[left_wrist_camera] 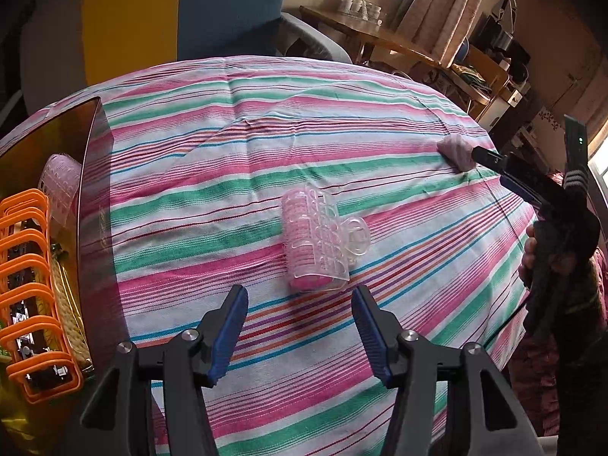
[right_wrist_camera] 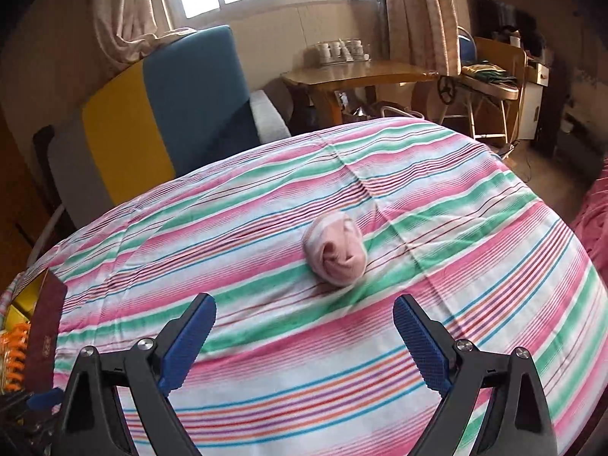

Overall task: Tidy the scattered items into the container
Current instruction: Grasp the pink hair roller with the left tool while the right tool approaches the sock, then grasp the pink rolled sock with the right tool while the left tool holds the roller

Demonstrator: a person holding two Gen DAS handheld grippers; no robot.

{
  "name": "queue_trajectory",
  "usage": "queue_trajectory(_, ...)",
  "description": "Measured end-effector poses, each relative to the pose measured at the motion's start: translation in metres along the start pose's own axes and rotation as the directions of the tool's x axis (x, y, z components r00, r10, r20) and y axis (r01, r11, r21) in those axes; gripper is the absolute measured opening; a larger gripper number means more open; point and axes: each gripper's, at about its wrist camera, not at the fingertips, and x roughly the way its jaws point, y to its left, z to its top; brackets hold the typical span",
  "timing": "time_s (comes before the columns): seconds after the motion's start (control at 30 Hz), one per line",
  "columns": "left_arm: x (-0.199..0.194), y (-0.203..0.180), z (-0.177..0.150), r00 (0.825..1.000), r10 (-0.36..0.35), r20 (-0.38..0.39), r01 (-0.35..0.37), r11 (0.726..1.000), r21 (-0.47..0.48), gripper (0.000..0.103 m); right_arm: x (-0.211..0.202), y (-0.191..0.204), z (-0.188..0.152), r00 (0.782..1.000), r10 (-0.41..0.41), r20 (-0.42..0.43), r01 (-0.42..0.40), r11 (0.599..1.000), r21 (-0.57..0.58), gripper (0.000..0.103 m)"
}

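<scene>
A: Container first. What do I log?

B: One container (left_wrist_camera: 97, 174), dark reflective wall, at the left edge of the striped bedspread (left_wrist_camera: 235, 121). Inside I count one pink hair roller (left_wrist_camera: 60, 182), a row of orange clips (left_wrist_camera: 28, 277) — I make out roughly seven loops, but the count is uncertain — and something cream and woven (left_wrist_camera: 68, 315) beside them that I cannot identify.

A: Still loose on the spread?

B: Two items. One pink roller with a clear clip (left_wrist_camera: 319, 243), lying just ahead of my left gripper (left_wrist_camera: 300, 332). One rolled pink sock (right_wrist_camera: 336, 252), further right, ahead of my right gripper (right_wrist_camera: 304, 342).

A: Tongs?

B: Left: jaws apart, nothing between the pads, roller untouched. Right: jaws spread wide, empty, sock well clear of the fingertips.
</scene>
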Motion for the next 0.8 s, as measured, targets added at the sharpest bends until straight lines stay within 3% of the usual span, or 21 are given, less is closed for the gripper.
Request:
queue_trajectory(0.1,0.002,0.002,0.000,1.000,-0.007,-0.006,0.007,1.000,-0.009,0.058,0.021,-0.009,0.018,0.999,-0.041,-0.034,0.041,0.999,0.016,0.096)
queue_trajectory(0.23,0.006,0.005,0.000,1.000,-0.014,-0.014,0.014,1.000,-0.023,0.059,0.047,-0.020,0.033,0.995,-0.030,-0.091,0.034,0.998,0.053,0.091)
queue_trajectory(0.33,0.008,0.007,0.000,1.000,-0.013,-0.020,0.012,1.000,-0.029,0.059,0.056,-0.020,0.033,0.992,-0.019,-0.125,0.026,0.998,0.050,0.078)
queue_trajectory(0.4,0.009,0.008,-0.001,1.000,-0.012,-0.023,0.012,0.999,-0.033,0.059,0.059,-0.016,0.030,0.990,-0.013,-0.143,0.018,0.999,0.036,0.059)
queue_trajectory(0.47,0.010,0.008,-0.002,1.000,-0.012,-0.024,0.011,0.999,-0.035,0.059,0.057,-0.012,0.025,0.989,-0.021,-0.145,0.023,1.000,0.013,0.049)
queue_trajectory(0.8,0.000,0.003,-0.006,1.000,-0.010,0.005,0.010,1.000,-0.007,0.059,0.006,0.021,-0.021,0.993,0.058,-0.104,-0.064,0.996,-0.055,0.045)
